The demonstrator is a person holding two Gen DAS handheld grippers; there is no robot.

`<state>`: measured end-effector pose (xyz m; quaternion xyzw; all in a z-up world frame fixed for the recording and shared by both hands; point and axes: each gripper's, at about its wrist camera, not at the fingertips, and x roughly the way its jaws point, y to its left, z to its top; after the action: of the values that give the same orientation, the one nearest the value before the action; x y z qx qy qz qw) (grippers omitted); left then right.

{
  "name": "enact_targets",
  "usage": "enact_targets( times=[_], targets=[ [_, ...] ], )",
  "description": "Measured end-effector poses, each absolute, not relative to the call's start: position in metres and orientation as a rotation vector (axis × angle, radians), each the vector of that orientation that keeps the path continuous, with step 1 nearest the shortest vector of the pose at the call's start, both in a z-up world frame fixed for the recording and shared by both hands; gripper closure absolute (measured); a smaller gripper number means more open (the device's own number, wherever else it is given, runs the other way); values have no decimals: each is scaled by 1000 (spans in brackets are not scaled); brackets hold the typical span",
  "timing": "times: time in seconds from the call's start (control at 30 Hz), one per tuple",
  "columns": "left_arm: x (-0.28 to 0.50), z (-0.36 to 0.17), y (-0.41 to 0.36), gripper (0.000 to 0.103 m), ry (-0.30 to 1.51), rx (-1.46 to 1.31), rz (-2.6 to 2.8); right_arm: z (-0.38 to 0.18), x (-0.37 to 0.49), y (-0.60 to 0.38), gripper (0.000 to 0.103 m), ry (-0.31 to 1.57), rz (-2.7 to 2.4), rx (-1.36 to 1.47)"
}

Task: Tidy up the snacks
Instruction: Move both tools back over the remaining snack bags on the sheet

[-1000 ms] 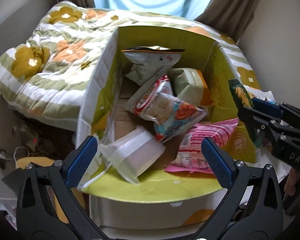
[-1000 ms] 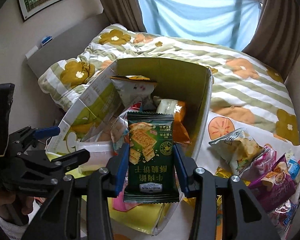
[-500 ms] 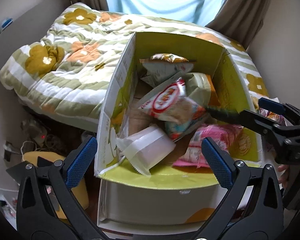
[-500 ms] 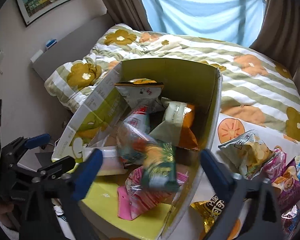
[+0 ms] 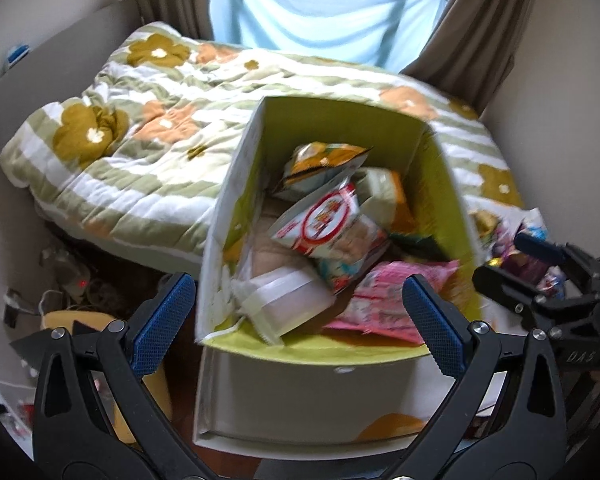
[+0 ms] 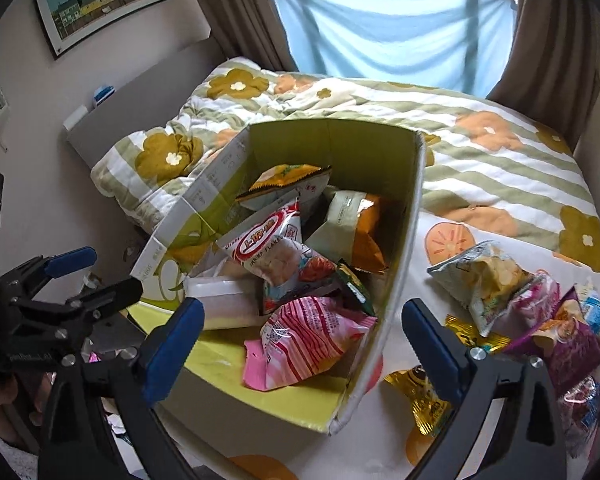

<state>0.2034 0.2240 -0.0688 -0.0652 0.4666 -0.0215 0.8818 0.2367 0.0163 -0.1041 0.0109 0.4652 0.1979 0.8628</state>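
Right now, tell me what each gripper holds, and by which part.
Nothing. The left gripper and right gripper are both open and empty above the snack box.

Snack bag (image 6: pixel 278 250) inside the cardboard box (image 6: pixel 404 240): "SHRIMP FLAKES" printed below a red oval logo (oval characters not legible). Right gripper body (image 5: pixel 580 356), seen from the left wrist: "DAS". Other packet print too blurred to read.

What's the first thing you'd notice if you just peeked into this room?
The big yellow-green cardboard box at the foot of the bed, stuffed with snacks: a pink striped bag in front and a shrimp flakes bag behind it. Then the loose snack pile on the bed, right of the box, and the flowery striped quilt beyond.
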Motion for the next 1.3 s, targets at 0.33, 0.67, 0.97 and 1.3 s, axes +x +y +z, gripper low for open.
enact_targets(
  times=[0.33,0.67,0.97,1.3],
  targets=[
    [215,-43,161,0,902,-89,-227,-78,211,-41,4,928,255,47],
    [229,-40,41,0,924,-7,-364,-69,184,-156,4,928,93,102],
    [245,-71,-93,0,992,93,-450,-90,168,-257,4,1022,8,131],
    [266,-122,-184,0,1086,278,-543,-144,152,-340,4,1116,-9,389]
  ],
)
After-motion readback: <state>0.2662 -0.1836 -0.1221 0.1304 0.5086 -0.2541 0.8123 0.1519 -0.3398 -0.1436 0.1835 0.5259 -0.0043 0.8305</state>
